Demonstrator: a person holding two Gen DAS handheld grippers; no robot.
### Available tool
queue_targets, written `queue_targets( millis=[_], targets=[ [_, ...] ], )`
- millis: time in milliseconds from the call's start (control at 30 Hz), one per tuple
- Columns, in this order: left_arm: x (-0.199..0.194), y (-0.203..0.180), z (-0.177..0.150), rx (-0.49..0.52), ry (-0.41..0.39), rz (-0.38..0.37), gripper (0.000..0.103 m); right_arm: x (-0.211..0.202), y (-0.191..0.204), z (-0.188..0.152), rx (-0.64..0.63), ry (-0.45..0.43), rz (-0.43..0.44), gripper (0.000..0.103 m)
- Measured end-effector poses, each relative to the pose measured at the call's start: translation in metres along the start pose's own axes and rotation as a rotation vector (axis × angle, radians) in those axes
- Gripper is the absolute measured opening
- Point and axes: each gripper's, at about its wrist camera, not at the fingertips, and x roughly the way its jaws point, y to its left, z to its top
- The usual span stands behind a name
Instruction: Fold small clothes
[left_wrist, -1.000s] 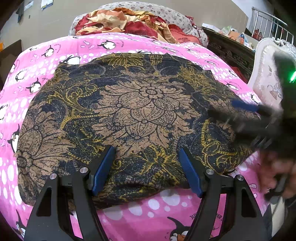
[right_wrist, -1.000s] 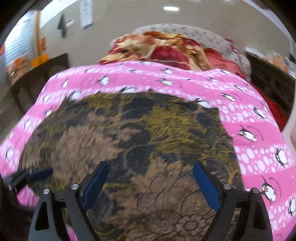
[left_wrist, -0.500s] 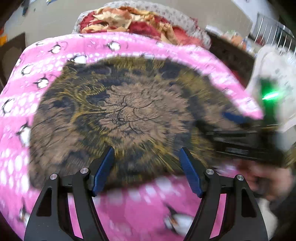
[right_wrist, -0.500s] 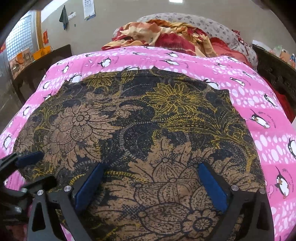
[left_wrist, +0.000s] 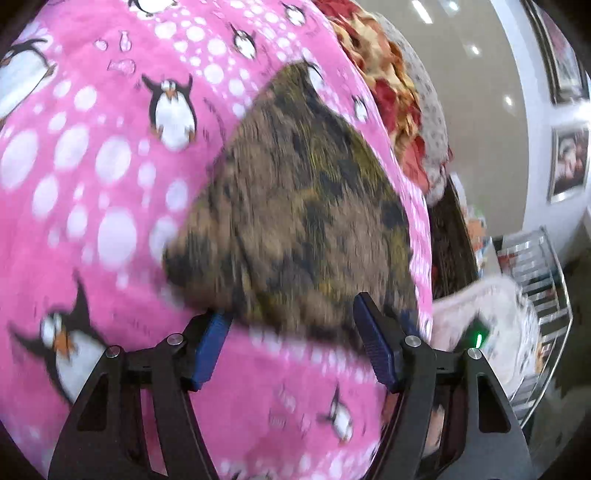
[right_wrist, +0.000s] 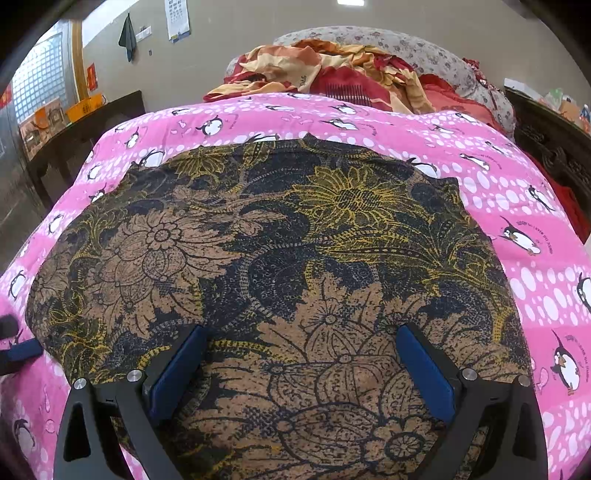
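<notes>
A dark floral garment, black with tan and yellow flowers, lies spread flat on the pink penguin blanket. My right gripper is open and hovers low over the garment's near edge, jaws wide apart. In the left wrist view the garment is blurred and seen from its left side. My left gripper is open at the garment's near left corner, over the blanket. A blue fingertip of the left gripper shows at the left edge of the right wrist view.
A heap of red and yellow bedding and a grey floral pillow lie at the bed's far end. Dark wooden furniture stands to the right, a dark bench to the left. A metal rack stands beyond the bed.
My left gripper has swung left to the garment's left corner, its view now turned sideways and blurred. My right gripper has lowered slightly toward the garment's near edge. Both stay open.
</notes>
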Motion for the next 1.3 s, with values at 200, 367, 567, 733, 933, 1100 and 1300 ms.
queue_targets(
  millis=[200, 367, 567, 733, 933, 1100, 1300],
  targets=[
    [0.001, 0.001, 0.009, -0.068, -0.036, -0.009, 0.067, 0.0, 0.0, 0.0, 0.0, -0.001, -0.001, 0.103],
    [-0.005, 0.008, 0.028, -0.078, -0.073, -0.019, 0.066, 0.0, 0.0, 0.0, 0.001, -0.001, 0.0, 0.103],
    [-0.003, 0.016, 0.021, -0.054, -0.08, 0.072, 0.029, 0.001, 0.001, 0.0, -0.003, 0.002, -0.005, 0.103],
    [-0.005, 0.014, 0.016, -0.019, -0.124, 0.103, 0.023, 0.002, 0.008, 0.007, -0.037, 0.043, -0.041, 0.102],
    [-0.001, -0.013, 0.011, 0.117, -0.175, 0.221, 0.013, -0.028, 0.042, 0.088, -0.16, 0.024, -0.043, 0.097],
    [0.0, -0.084, -0.006, 0.46, -0.298, 0.321, 0.013, 0.009, 0.089, 0.179, -0.128, 0.159, 0.266, 0.096],
    [0.015, -0.121, -0.019, 0.631, -0.344, 0.288, 0.012, 0.095, 0.155, 0.237, -0.096, 0.461, 0.45, 0.073]
  ],
)
